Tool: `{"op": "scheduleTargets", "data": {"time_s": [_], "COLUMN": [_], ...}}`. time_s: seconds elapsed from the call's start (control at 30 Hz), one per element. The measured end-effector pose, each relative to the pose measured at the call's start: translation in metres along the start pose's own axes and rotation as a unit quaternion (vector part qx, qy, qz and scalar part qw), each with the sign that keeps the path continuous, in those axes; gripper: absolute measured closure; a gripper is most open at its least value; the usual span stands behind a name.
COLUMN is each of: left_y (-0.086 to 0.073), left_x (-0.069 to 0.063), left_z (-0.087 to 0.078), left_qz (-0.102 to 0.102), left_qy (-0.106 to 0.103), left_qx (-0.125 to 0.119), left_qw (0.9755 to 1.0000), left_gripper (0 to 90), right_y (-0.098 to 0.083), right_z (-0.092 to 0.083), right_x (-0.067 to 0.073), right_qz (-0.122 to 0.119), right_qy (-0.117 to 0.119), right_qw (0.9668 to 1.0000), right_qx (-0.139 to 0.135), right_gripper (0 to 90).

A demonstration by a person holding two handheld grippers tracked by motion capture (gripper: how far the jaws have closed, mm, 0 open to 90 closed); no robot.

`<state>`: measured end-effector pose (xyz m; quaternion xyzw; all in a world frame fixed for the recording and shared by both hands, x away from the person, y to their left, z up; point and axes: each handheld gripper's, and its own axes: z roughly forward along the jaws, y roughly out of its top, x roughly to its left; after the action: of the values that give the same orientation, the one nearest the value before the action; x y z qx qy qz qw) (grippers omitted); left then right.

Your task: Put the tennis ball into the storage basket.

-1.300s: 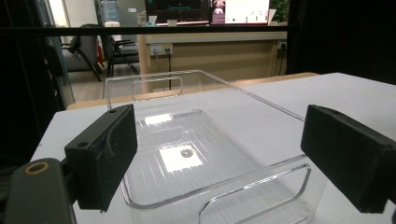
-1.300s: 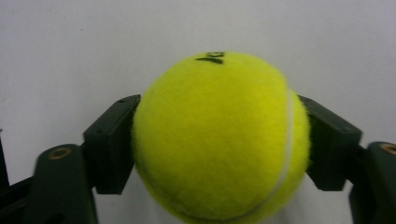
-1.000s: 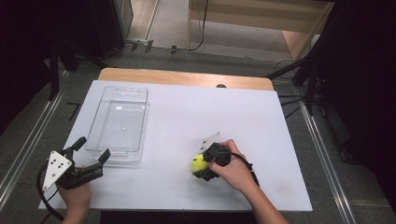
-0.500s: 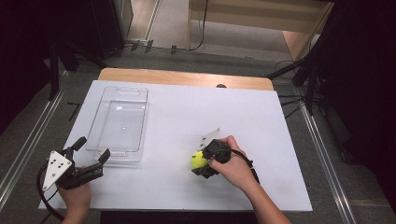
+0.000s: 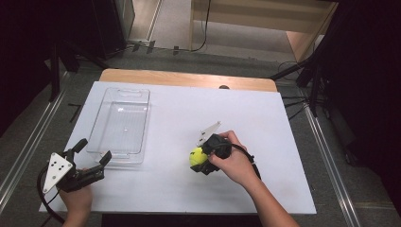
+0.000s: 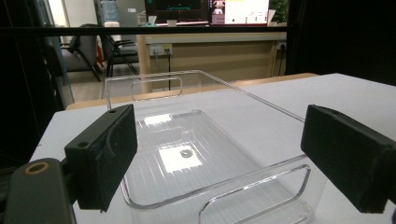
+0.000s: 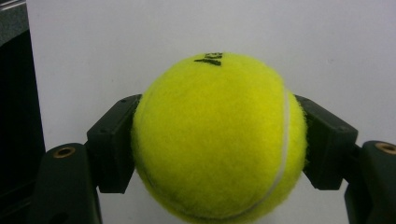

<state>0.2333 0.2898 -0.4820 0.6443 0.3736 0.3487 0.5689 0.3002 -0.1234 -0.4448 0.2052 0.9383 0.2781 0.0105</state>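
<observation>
Clear plastic bin (image 5: 120,124) on white tabletop (image 5: 265,118), left side; wooden board (image 5: 189,79) along far edge.

The white board (image 5: 265,123) lies bare between the ball (image 5: 196,156) in the right gripper (image 5: 201,161) and the clear tray (image 5: 120,124). The tray's walls rise at the left, its top open. The left gripper (image 5: 92,156), jaws apart, sits just beside the tray's near end.

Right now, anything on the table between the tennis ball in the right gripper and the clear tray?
Nothing. In the high view, bare white table runs between the tennis ball, held in the right gripper, and the clear tray.
</observation>
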Motion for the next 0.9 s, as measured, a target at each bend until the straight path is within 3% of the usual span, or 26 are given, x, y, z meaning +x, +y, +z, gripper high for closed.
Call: {"op": "scheduleTargets", "data": {"time_s": [0.9], "left_y": [0.000], "left_x": [0.001], "left_z": [0.000], "left_qz": [-0.004], "left_qy": [-0.001], "left_qx": [-0.002], "left_qw": [1.0000], "left_gripper": [11.3], "right_y": [0.042], "right_z": [-0.003], "right_x": [0.002], "right_qz": [-0.024], "right_qy": [0.003], "right_qw": [0.9997], "right_qx": [0.006], "right_gripper": [23.7]}}
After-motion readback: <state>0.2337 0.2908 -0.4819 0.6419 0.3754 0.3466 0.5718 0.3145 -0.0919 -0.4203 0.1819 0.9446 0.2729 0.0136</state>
